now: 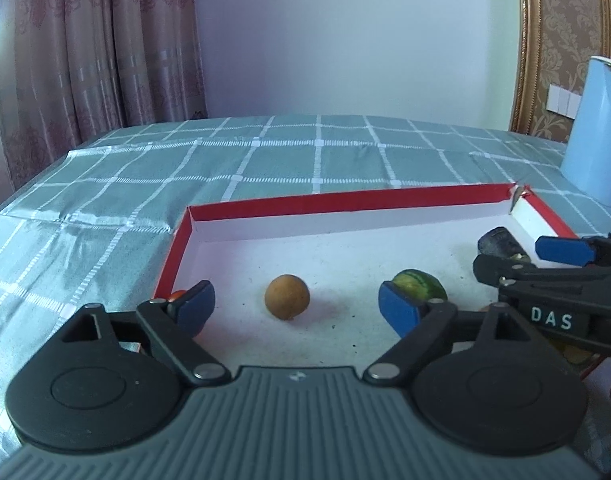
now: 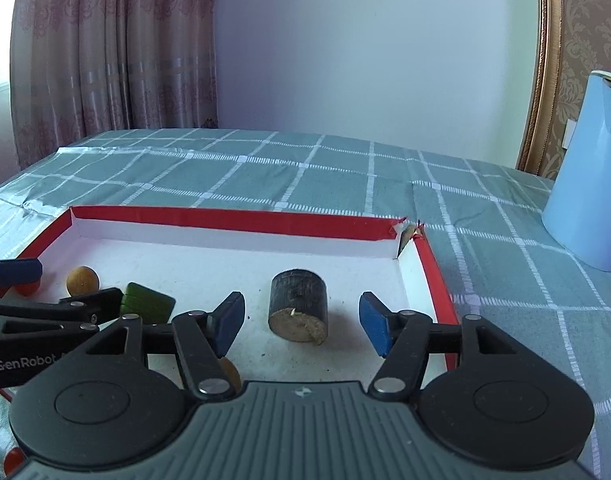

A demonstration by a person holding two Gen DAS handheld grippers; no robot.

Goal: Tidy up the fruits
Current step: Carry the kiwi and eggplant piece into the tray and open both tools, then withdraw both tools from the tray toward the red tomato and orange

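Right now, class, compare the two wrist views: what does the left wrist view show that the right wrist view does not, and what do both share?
Only the left wrist view: striped rind on the green melon piece.
Only the right wrist view: the whole dark cylindrical piece, clear of the open right tongs, and its pale cut end.
Both: the red-rimmed box, brown round fruit between the open left tongs, the checked cloth, blue jug.

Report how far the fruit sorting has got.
Done: a round brown fruit, a green melon piece and a dark cut chunk lie in the red-rimmed tray. In hand: nothing; the left tool and right tool stand open, each straddling a fruit without touching. Left: an orange piece partly hidden under the right tool; whether more remains is out of view.
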